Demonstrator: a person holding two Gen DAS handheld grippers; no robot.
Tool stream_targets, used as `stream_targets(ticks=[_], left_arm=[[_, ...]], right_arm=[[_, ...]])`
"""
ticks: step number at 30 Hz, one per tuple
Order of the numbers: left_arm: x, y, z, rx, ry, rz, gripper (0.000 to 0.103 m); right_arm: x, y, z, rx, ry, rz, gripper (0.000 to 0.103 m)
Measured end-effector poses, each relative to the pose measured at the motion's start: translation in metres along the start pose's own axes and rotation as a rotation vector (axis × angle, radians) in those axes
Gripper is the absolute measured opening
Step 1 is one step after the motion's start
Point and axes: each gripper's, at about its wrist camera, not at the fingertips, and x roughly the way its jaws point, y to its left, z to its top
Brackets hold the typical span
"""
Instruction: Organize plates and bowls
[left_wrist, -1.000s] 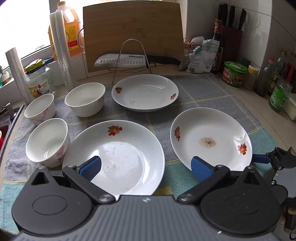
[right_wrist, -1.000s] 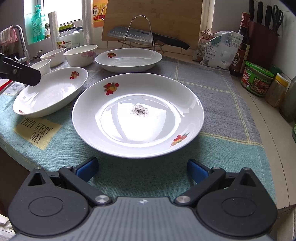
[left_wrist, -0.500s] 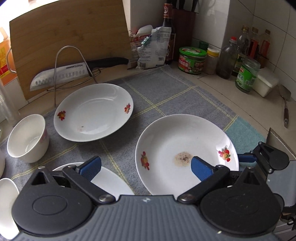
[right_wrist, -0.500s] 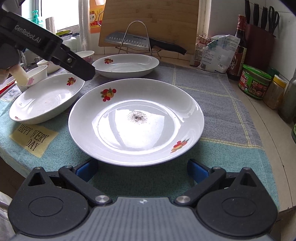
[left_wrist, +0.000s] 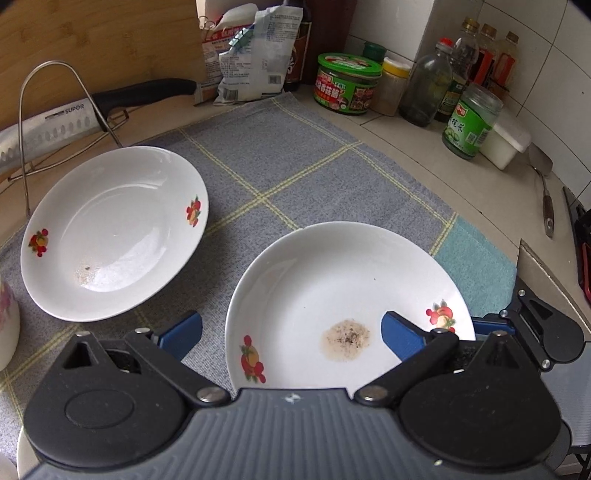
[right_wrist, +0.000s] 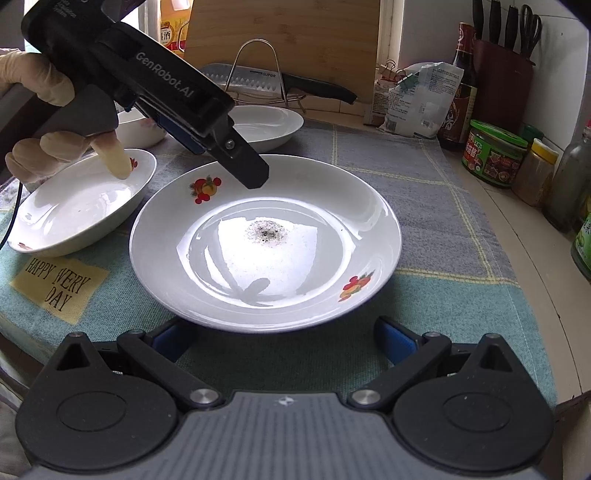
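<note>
Three plates on cloth: soiled plate (right_wrist: 265, 243) at centre; second plate (right_wrist: 79, 205) left of soiled plate; far plate (right_wrist: 264, 123) behind soiled plate, before knife rack (right_wrist: 258, 70).
Bowls: one bowl (right_wrist: 142, 129) behind second plate, near far plate; others out of view now.
Left gripper (left_wrist: 291, 334): swung rightward within the last second, from above second plate to above soiled plate; jaws spread wide, nothing held; one pad over plate interior, other pad outside left rim.
Left gripper, seen from right wrist (right_wrist: 251, 173): tip hovering just over far-left rim of soiled plate, apparently not touching.
Right gripper (right_wrist: 284, 338): moved closer to near rim of soiled plate; jaws apart, empty; left pad tucked under rim edge, right pad clear of plate.
Plate positions: unchanged on cloth (right_wrist: 424, 206); no stacking yet.
Meaning for task: both grippers converging on soiled plate, likely first item to lift; grasp not yet made.
Caution: glossy rim, shallow slope; slip likely under a light pinch.
</note>
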Motion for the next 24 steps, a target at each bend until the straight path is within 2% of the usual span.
stream_targets(ticks=[9,24], left_arm=[[0.023,0.001,0.007,-0.018,0.084,-0.029,0.102],[0.035,-0.004,0.010,0.011,0.143,-0.057,0.100]], right_arm=[[0.000,-0.003,-0.003,-0.023,-0.036,0.038,0.103],[-0.001,-0.003,-0.005,-0.032,-0.063,0.045,0.103]])
